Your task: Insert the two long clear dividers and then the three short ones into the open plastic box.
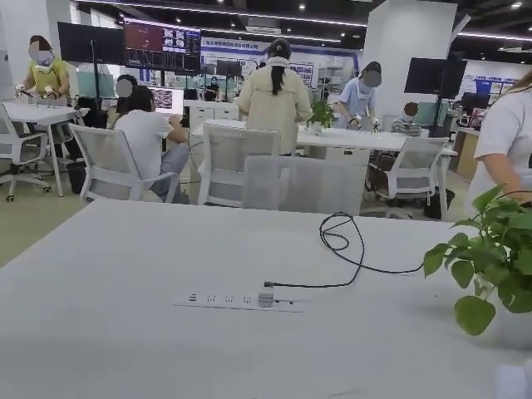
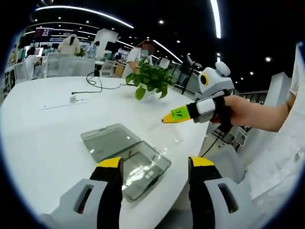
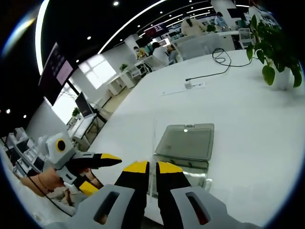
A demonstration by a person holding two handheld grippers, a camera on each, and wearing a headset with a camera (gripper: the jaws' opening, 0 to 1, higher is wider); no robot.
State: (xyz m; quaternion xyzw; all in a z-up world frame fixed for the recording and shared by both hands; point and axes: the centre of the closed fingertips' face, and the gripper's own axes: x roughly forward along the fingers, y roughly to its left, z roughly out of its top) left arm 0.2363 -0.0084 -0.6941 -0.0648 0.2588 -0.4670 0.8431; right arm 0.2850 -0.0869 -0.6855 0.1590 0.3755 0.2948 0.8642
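The box (image 2: 127, 156) is seen to be of clear, glossy plastic, and the white table (image 2: 43, 138) smooth and matt.

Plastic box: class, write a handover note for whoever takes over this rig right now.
Left gripper: open, empty, facing the open plastic box.
Right gripper: shut on a clear divider, held near the box.
Box lies near the table edge, lid folded back flat.
Done: one divider picked up; whether any sits in the box cannot be told.
Left: seat this divider, then the others.
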